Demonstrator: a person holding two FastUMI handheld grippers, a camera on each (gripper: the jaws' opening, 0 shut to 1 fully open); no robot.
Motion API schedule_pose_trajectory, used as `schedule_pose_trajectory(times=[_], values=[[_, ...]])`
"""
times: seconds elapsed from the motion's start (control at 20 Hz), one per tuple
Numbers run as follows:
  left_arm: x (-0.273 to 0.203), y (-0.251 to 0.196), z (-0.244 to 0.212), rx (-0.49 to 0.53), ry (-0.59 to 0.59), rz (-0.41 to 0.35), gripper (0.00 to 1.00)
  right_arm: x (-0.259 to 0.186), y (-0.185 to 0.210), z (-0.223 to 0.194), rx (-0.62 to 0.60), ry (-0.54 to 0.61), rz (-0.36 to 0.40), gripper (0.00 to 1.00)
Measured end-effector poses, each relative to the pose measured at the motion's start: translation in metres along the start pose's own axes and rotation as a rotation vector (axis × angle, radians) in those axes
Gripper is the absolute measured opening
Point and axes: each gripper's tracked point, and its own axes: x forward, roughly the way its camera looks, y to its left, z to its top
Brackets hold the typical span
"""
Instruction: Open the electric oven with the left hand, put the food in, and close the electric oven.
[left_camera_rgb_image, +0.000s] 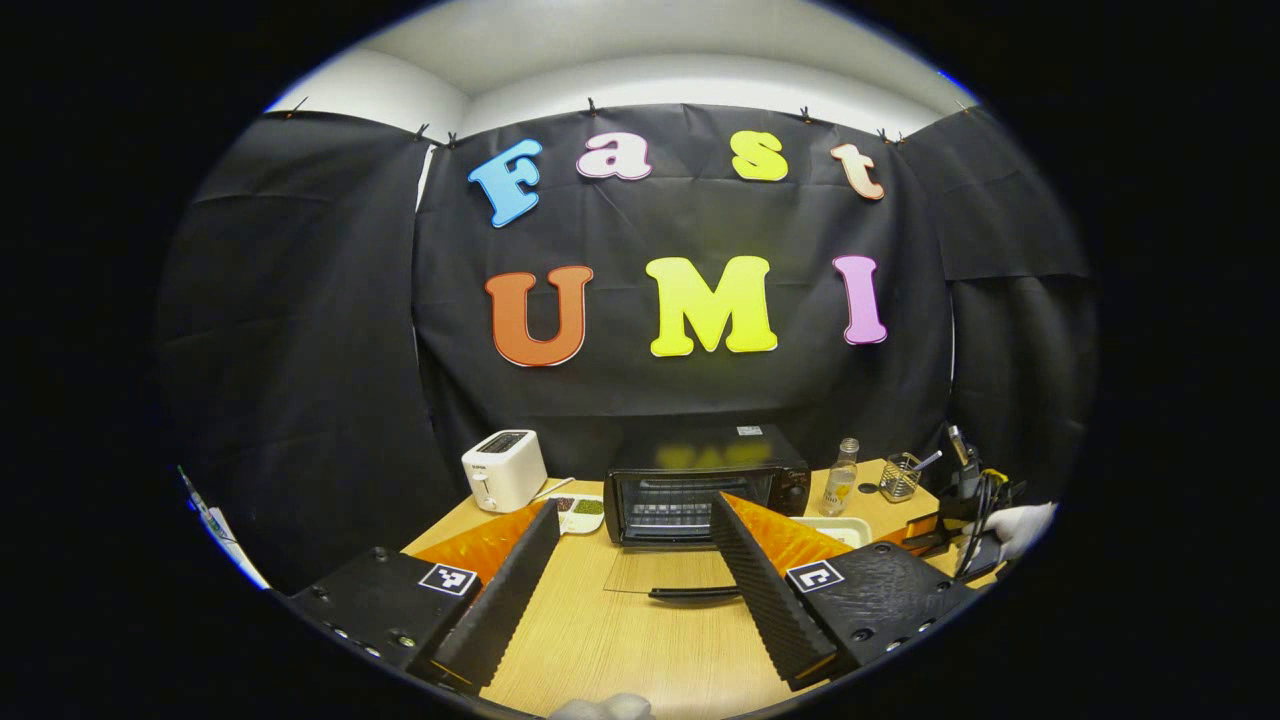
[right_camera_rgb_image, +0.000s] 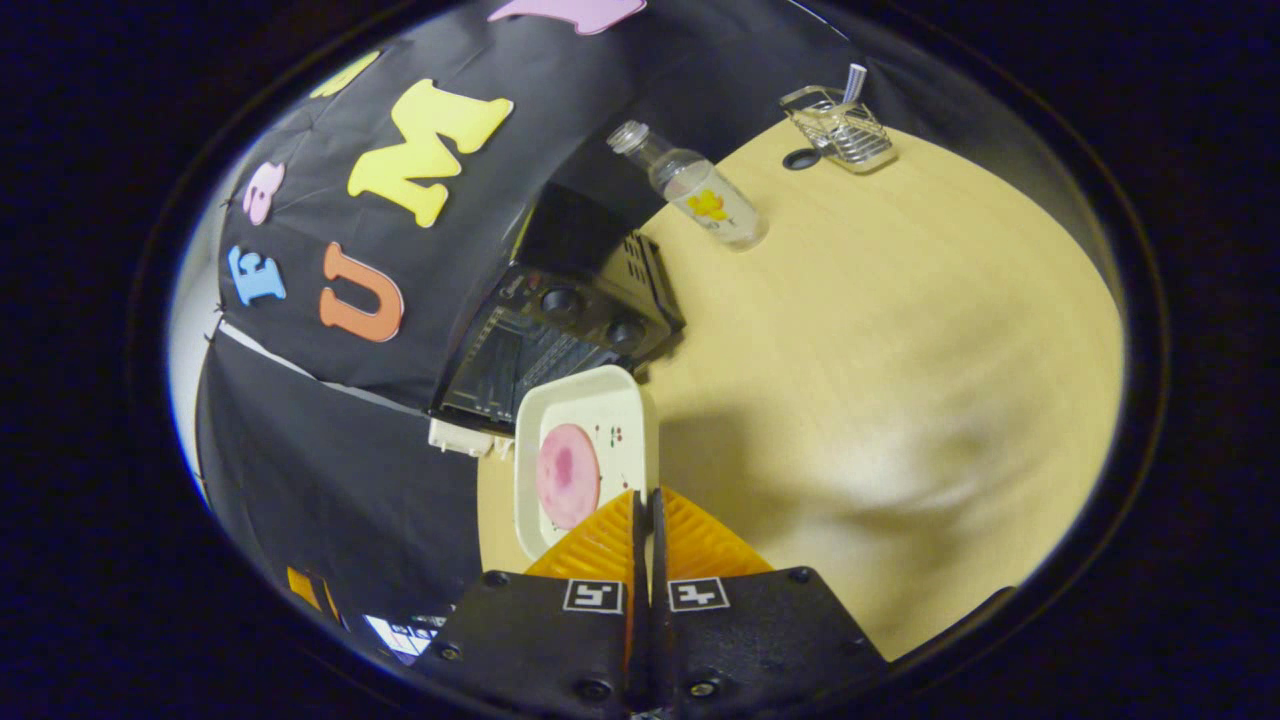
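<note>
My left gripper spread wide, empty, lower centre of left gripper view. Black electric oven mid-frame, glass door dropped flat on table. My right gripper clamped on white tray rim, pink round food on it, beside oven.

The black electric oven stands at the back of the wooden tabletop, its glass door folded down flat in front. A cream rectangular tray carrying a round pink slice of food hangs tilted near the oven's knobbed side.
</note>
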Motion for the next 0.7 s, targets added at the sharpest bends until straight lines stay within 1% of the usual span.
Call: schedule_pose_trajectory(times=[0.05,0.1,0.15,0.2,0.25,0.3,0.35,0.4,0.45,0.5,0.55,0.6,0.65,0.7], values=[[-0.003,0.003,0.000,0.001,0.004,0.003,0.96,0.007,0.009,-0.008,0.014,-0.018,0.007,0.00],[-0.006,0.006,0.000,0.002,0.008,0.006,0.97,0.014,0.018,-0.015,0.041,-0.040,0.017,0.04],[-0.009,0.009,0.000,0.002,0.010,0.011,0.97,0.023,0.027,-0.022,0.078,-0.059,0.030,0.04],[-0.012,0.012,-0.001,0.004,0.013,0.018,0.97,0.031,0.032,-0.028,0.123,-0.076,0.034,0.00],[-0.015,0.017,-0.001,0.008,0.015,0.030,0.97,0.042,0.035,-0.034,0.174,-0.093,0.014,0.03],[-0.017,0.023,-0.001,0.011,0.017,0.046,0.97,0.052,0.036,-0.042,0.210,-0.107,-0.010,0.04],[-0.018,0.027,-0.003,0.013,0.024,0.055,0.96,0.061,0.038,-0.049,0.227,-0.116,-0.026,0.03],[-0.020,0.030,-0.005,0.018,0.030,0.063,0.96,0.066,0.045,-0.059,0.236,-0.121,-0.027,0.04],[-0.023,0.034,-0.005,0.028,0.033,0.071,0.96,0.077,0.053,-0.064,0.240,-0.122,-0.014,0.00],[-0.024,0.038,-0.007,0.039,0.039,0.081,0.96,0.088,0.062,-0.068,0.251,-0.123,0.007,0.03],[-0.024,0.042,-0.010,0.046,0.045,0.088,0.96,0.097,0.069,-0.071,0.266,-0.121,0.014,0.04],[-0.023,0.044,-0.012,0.049,0.051,0.094,0.96,0.106,0.074,-0.073,0.283,-0.123,0.017,0.00],[-0.022,0.047,-0.014,0.049,0.056,0.103,0.96,0.113,0.079,-0.077,0.297,-0.125,0.017,0.04],[-0.021,0.049,-0.016,0.050,0.062,0.113,0.96,0.120,0.084,-0.078,0.309,-0.128,0.023,0.04]])
